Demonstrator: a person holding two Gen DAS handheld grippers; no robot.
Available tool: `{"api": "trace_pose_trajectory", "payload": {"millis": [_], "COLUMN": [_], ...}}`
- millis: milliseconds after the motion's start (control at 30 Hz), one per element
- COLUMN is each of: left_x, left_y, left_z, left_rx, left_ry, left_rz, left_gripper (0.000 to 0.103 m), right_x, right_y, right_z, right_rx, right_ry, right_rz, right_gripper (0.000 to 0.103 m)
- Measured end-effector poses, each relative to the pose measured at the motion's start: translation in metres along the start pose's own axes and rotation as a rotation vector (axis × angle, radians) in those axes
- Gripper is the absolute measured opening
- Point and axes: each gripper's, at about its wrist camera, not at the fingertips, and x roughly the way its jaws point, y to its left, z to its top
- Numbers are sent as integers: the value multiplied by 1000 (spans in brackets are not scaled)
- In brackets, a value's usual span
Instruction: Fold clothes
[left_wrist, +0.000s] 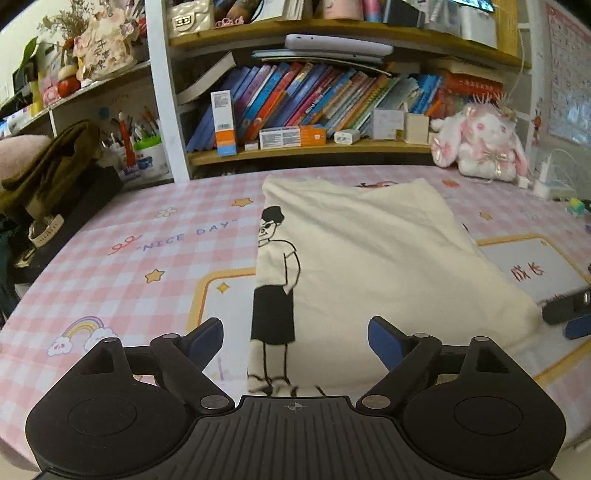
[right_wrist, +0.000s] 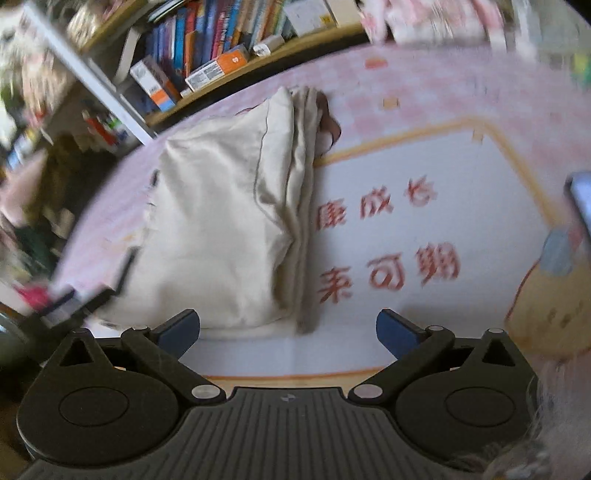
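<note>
Fingers (left_wrist: 384, 341) spread empty over the folded shirt (left_wrist: 369, 266), pink tablecloth (left_wrist: 129, 258) bare alongside

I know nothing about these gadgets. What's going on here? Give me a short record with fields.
surface: desk with a pink checked cover
garment: cream T-shirt, folded into a rectangle, lying flat
print: cartoon figure along its left edge
left gripper: open, nothing between the fingers
right gripper: open, holding nothing, near the stacked fold edges
background: bookshelf, plush rabbit
stage: shirt looks folded and released
</note>
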Motion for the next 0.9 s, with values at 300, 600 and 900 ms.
{"api": "trace_pose_trajectory", "payload": {"millis": [300,600,900], "left_x": [-13,-9,5], "left_y": [-18,-32,-57], "left_z": [-6,-6,-11], "left_rx": [147,325,550], "left_ry": [-23,-49,-69], "left_rz": [-1,-59,-133], "left_gripper": [88,95,95], "right_x": [4,18,2], "right_y": [-27,-22,-14], "right_z": [2,10,24], "right_rx": [311,351,368], "right_ry": [100,112,74], "right_rz": [176,116,236], "right_gripper": [75,27,12]}}
